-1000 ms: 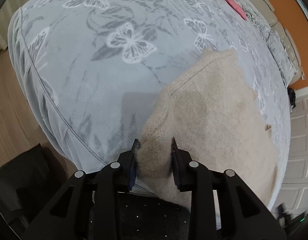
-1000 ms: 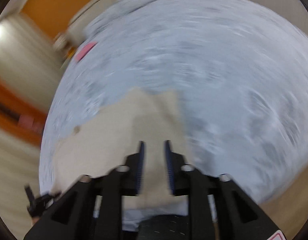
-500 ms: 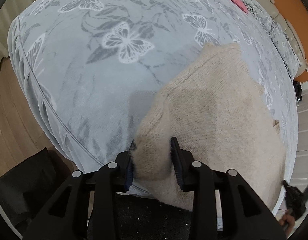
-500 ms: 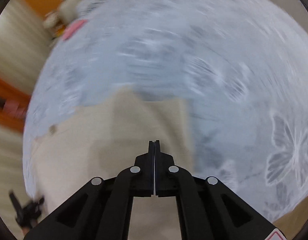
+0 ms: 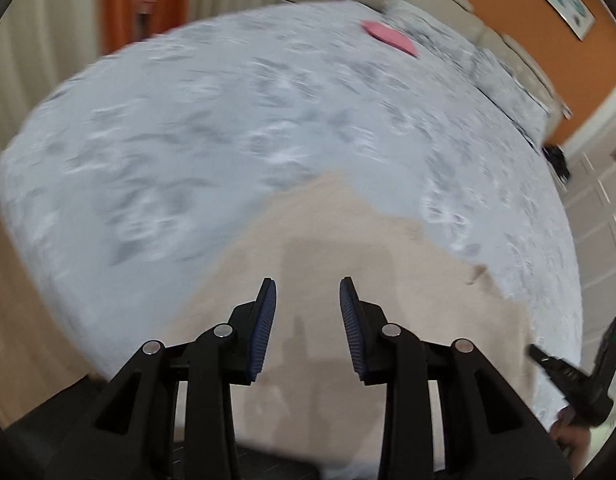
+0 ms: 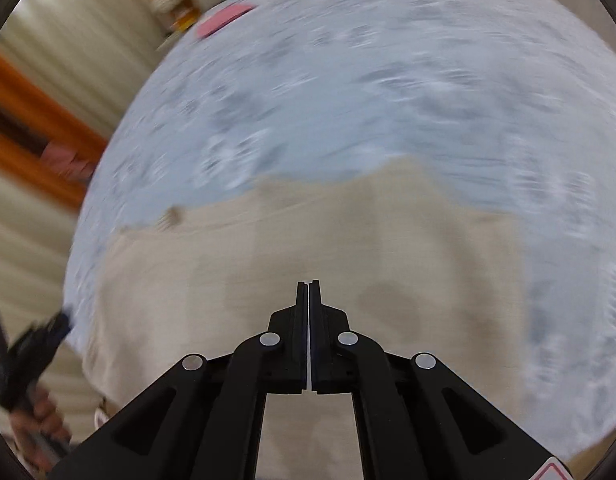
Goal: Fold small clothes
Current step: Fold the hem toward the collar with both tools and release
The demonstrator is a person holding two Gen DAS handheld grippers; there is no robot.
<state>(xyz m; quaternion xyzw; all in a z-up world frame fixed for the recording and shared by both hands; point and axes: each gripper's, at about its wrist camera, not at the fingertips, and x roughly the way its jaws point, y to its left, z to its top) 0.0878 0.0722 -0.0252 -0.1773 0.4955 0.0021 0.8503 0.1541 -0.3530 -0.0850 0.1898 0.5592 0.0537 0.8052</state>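
Since before, our left gripper (image 5: 307, 292) let go of the soft, light sweater (image 5: 331, 240); spread, empty. Right gripper (image 6: 308, 286) pressed together. We should pinch its edge.

Both wrist cameras look steeply down along their fingers from close above the beige garment (image 5: 347, 280) on the butterfly bedspread (image 5: 188, 140). The two views share the garment, bedspread and far pink item (image 6: 224, 20)

We are in a home bedroom. We see a bed (image 5: 228, 128) under a butterfly-print cover, pillows (image 5: 467, 52), curtains (image 6: 80, 40) and orange walls (image 5: 507, 0).
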